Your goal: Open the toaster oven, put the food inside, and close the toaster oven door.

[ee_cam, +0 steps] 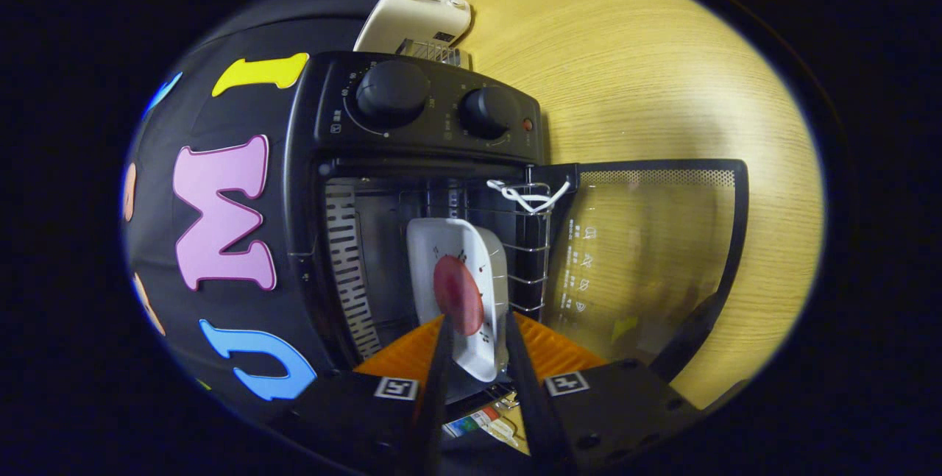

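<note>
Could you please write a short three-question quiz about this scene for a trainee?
1. True or false: the oven door is open.
2. What lies on the white tray? A) a red slice B) a green leaf C) nothing
3. Fill in: the gripper fingers hold the ____ at its near edge.

Key: 1 true. 2 A: the red slice. 3 tray, which is at the oven mouth, by the wire rack.
</note>
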